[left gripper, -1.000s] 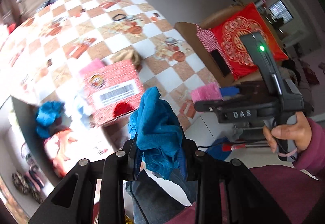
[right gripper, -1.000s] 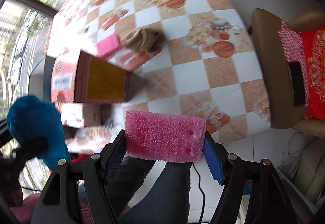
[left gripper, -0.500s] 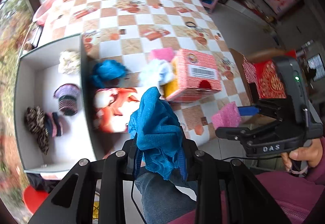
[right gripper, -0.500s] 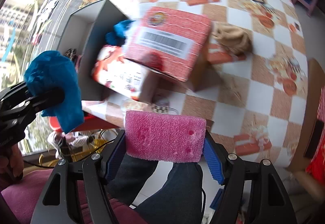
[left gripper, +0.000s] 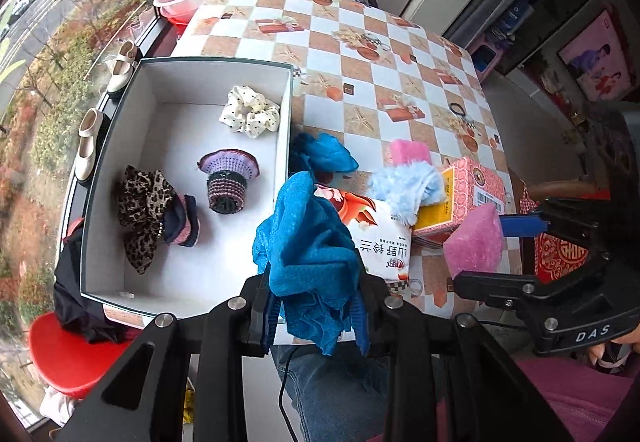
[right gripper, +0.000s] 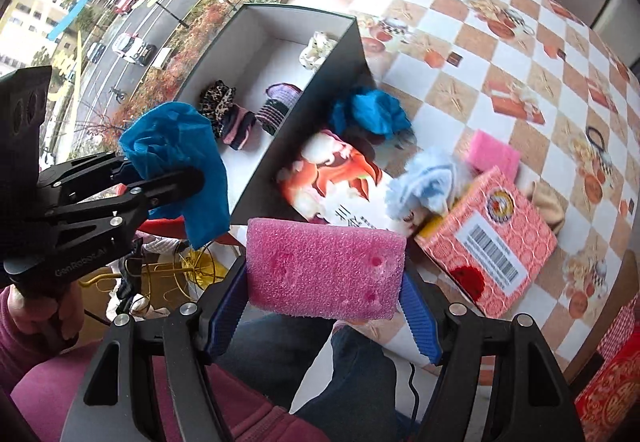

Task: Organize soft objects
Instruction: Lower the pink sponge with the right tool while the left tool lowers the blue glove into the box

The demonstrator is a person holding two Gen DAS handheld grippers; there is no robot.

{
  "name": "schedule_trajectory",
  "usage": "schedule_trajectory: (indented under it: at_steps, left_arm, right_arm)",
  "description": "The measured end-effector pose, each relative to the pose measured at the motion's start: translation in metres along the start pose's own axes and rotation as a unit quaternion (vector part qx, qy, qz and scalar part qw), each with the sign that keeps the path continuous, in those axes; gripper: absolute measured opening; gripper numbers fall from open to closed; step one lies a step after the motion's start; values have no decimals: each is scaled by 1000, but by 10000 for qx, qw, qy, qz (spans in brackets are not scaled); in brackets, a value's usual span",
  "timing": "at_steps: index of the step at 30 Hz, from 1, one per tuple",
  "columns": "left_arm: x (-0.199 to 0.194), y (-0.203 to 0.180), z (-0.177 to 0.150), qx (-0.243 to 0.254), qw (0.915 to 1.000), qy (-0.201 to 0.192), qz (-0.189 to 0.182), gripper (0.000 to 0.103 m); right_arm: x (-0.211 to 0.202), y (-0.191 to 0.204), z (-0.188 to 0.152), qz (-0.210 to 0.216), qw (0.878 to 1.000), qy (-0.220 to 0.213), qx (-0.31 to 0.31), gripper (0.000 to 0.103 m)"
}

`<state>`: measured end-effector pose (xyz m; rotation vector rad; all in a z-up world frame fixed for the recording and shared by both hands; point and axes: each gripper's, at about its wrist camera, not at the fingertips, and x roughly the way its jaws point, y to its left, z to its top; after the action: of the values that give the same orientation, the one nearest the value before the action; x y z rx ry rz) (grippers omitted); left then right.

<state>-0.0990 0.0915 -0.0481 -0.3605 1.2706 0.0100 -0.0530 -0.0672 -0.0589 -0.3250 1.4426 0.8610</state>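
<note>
Both hands have swung round to the open white box (left gripper: 285, 113) on the tabletop (left gripper: 360, 61): left hand-held gripper (left gripper: 316, 306) grasping the crumpled blue cloth (left gripper: 308, 242), right hand-held gripper (right gripper: 324, 306) clamping the pink foam sponge (right gripper: 324, 270), ready to drop in.

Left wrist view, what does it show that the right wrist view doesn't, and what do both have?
Only the left wrist view shows the pair of cream shoes on the window ledge.

Only the right wrist view shows the tan cloth behind the pink carton, and the parked cars outside.

Both show the open box of scrunchies, the blue cloth in the left gripper, and the pink sponge in the right gripper.
</note>
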Motion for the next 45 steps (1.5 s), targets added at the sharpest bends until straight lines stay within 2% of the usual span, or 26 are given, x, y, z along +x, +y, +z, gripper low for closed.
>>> schedule_trajectory:
  at_steps: [6, 13, 29, 45]
  left_arm:
    - [-3, 25, 6, -278, 9995, -141, 44, 33]
    - [-1, 46, 15, -493, 9985, -205, 88, 33]
    - [8, 54, 28, -540, 9984, -142, 54, 33]
    - [27, 86, 45, -735, 9972, 77, 121, 33]
  right_arm:
    - [2, 30, 29, -34, 9990, -3, -454, 73]
    - [1, 44, 52, -115, 9977, 2, -668, 73]
    - [5, 54, 87, -96, 9971, 2, -759, 73]
    - [25, 42, 112, -38, 9985, 133, -538, 73]
